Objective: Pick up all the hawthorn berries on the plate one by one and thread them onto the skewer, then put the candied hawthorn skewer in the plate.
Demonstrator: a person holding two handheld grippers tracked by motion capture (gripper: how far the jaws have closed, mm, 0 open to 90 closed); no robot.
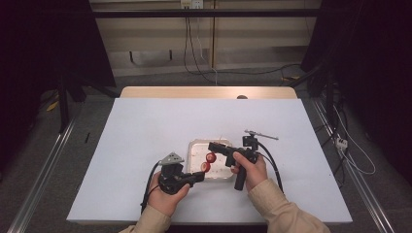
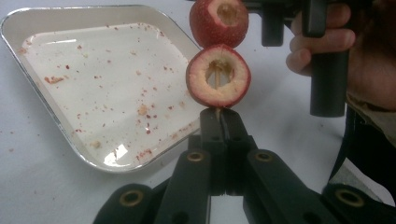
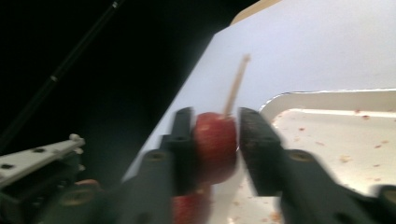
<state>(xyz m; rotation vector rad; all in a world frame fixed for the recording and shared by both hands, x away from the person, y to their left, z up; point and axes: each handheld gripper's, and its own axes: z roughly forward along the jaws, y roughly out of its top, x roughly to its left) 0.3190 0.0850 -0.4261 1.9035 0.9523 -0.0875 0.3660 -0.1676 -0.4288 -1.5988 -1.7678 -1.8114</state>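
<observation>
In the right gripper view everything is smeared by motion blur. The lower fruit [image 3: 191,207] is cut off by the bottom edge, below the upper fruit [image 3: 215,147], whose left flank is hidden behind one jaw. In the left gripper view, the tray [image 2: 84,154] is clipped at its far rim, and the skewer [image 2: 215,77] is mostly buried inside the fruit.

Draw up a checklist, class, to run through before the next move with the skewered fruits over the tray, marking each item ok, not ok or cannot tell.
1. Left gripper shut on the skewer below the lower fruit: ok.
2. Lower fruit seated on the skewer: ok.
3. Upper fruit between the right gripper jaws: ok.
4. Right jaws released from the upper fruit: cannot tell; a gap shows on one side, blurred.
5. Skewer tip clear above the upper fruit: ok.
6. Tray beneath the fruits to catch crumbs: ok.
</observation>
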